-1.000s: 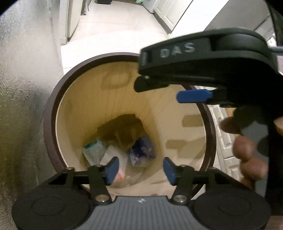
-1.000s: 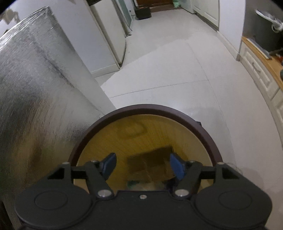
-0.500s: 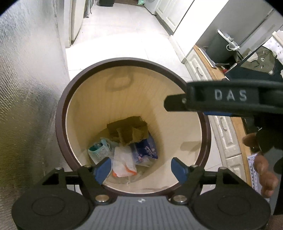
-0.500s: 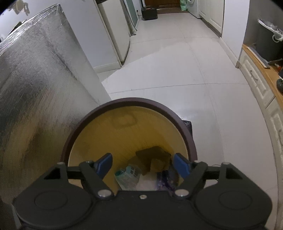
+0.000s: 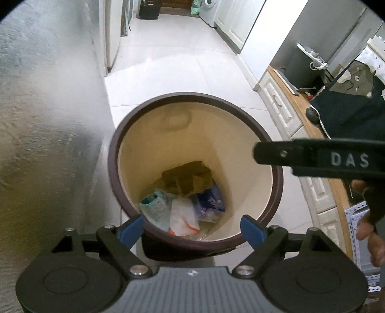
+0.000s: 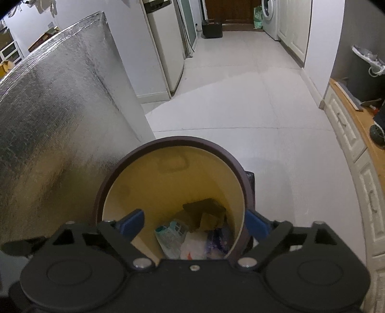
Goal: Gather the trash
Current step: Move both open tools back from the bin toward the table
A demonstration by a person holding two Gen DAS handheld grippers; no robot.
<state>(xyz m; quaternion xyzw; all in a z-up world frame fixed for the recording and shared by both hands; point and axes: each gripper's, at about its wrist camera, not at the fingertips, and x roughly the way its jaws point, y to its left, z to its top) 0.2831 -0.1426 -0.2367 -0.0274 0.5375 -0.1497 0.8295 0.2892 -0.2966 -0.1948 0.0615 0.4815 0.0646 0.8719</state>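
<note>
A round trash bin with a brown rim [image 5: 182, 96] and cream inside stands on the floor; it also shows in the right wrist view [image 6: 173, 139]. At its bottom lie a brown cardboard piece [image 5: 187, 178], a teal-and-white wrapper [image 5: 154, 207], a white bag [image 5: 182, 216] and a blue packet [image 5: 211, 199]. My left gripper [image 5: 192, 228] is open and empty above the bin's near rim. My right gripper [image 6: 195, 222] is open and empty above the bin too; its black body [image 5: 324, 159] shows at the right of the left wrist view.
A silver foil-covered block [image 6: 60, 120] stands just left of the bin. White cabinets with a wooden top [image 6: 356, 134] run along the right. White tiled floor [image 6: 240, 96] stretches ahead to a fridge [image 6: 166, 55] and a washing machine [image 6: 269, 16].
Both grippers have risen and pulled back from the bin, which now looks smaller. Both sets of fingers have opened wider. The right gripper has moved off to the right in the left view.
</note>
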